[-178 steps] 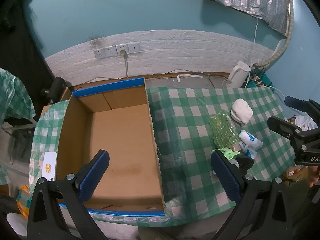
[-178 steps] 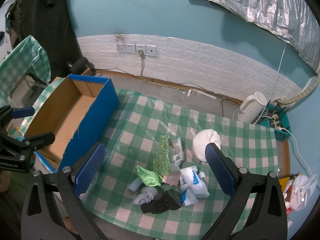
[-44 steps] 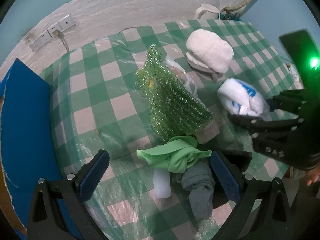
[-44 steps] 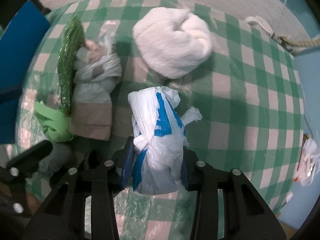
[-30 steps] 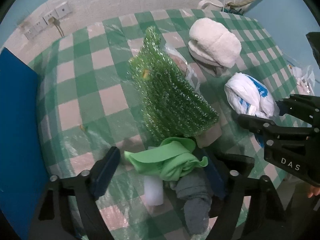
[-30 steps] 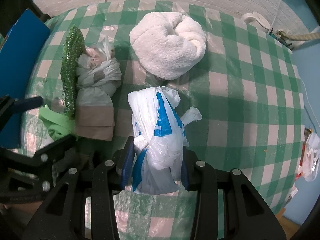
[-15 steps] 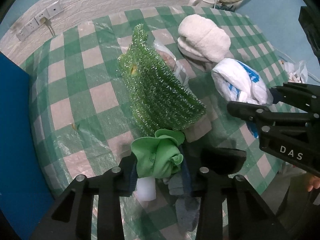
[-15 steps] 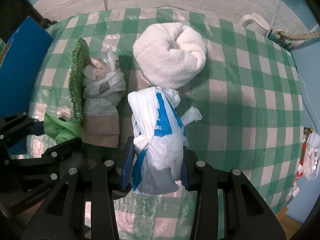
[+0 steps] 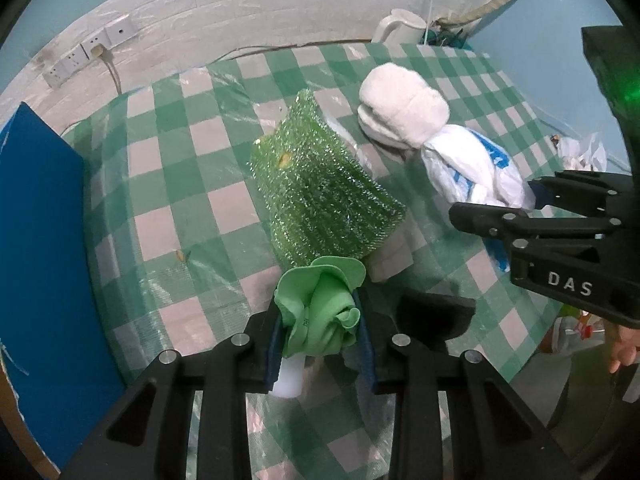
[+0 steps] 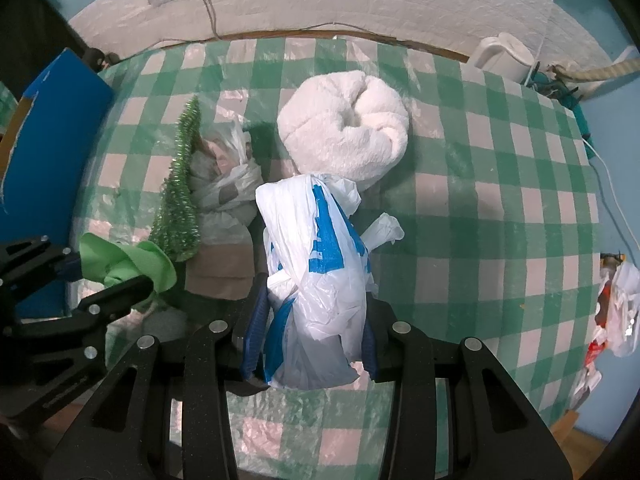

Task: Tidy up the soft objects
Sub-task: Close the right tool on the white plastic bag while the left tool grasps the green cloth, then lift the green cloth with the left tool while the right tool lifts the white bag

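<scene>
1. Surface: a table under a green-and-white checked cloth (image 10: 500, 200) with a clear, wrinkled plastic sheet over it that glares in patches.
2. Room: teal wall above a white brick-pattern panel (image 10: 360, 4); a row of sockets (image 9: 86, 56) with one cable plugged in. A white kettle (image 10: 502, 58) stands at the table's far right corner, beside a tangle of cords.
3. Left gripper (image 9: 320, 332): its jaws have just been closing and now pinch the green cloth (image 9: 322, 308), which bunches up between the blue pads. A white cylinder (image 9: 289, 378) shows just below the cloth, near the left pad.
4. Ahead of the left fingers, touching the cloth's far edge: a sheet of green bubble wrap (image 9: 320, 192), tilted up on edge. Behind it lies a tied grey bag bundle (image 10: 224, 192).
5. Left of the left fingers: the blue side of a cardboard box (image 9: 40, 260), near the table edge.
6. Right gripper (image 10: 310, 344): fingers clamped on the white-and-blue plastic bag (image 10: 316, 276), which sticks out forward past the tips.
7. Just beyond the bag's tip: a rolled white towel (image 10: 344, 124), resting on the cloth.
8. A dark cloth (image 9: 434, 314) lies right of the left fingers; its shape is unclear.
</scene>
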A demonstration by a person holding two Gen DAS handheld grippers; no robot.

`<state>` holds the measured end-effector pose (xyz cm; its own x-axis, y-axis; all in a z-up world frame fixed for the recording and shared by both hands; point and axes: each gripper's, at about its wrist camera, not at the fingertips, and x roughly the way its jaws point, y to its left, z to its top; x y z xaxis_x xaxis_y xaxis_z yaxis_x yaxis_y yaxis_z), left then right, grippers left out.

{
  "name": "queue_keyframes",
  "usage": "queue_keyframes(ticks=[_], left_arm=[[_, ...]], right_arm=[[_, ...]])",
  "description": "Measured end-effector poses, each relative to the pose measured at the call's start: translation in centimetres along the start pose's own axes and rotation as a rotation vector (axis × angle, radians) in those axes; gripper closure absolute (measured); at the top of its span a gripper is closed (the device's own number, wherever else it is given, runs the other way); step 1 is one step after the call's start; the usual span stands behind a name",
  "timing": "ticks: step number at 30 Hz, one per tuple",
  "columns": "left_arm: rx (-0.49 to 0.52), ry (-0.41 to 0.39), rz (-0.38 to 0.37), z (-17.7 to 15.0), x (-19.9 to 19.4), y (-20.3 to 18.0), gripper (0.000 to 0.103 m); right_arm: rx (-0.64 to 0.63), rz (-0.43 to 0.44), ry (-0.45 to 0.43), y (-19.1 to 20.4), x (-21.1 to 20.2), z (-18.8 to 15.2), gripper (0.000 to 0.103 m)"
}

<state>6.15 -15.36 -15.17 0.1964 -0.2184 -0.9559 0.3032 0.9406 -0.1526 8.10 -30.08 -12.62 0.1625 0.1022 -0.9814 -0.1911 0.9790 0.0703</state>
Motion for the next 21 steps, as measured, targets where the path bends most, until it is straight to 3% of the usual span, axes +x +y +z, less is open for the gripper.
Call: queue_keyframes(ticks=[6, 14, 17, 21], left_arm=[[-0.008, -0.010, -0.010, -0.1, -0.6, 0.5, 0.071], [-0.036, 0.056, 0.039, -0.9, 2.2, 2.4, 0.065], [-0.036, 0.042, 0.051, -0.9, 2.3, 2.4, 0.057], [0.007, -0.001, 0.101, -0.6, 1.7, 1.5, 0.037]], right_arm=[[0.002, 0.014, -0.012, 0.3, -0.8, 0.0, 0.064], [-0.006, 0.010, -0.001, 0.4, -0.7, -0.2, 0.064], [-0.008, 0.011, -0.003, 0.6, -0.7, -0.2, 0.064], [-0.012, 0.015, -0.009, 0.9, -0.8, -0.1, 0.064]])
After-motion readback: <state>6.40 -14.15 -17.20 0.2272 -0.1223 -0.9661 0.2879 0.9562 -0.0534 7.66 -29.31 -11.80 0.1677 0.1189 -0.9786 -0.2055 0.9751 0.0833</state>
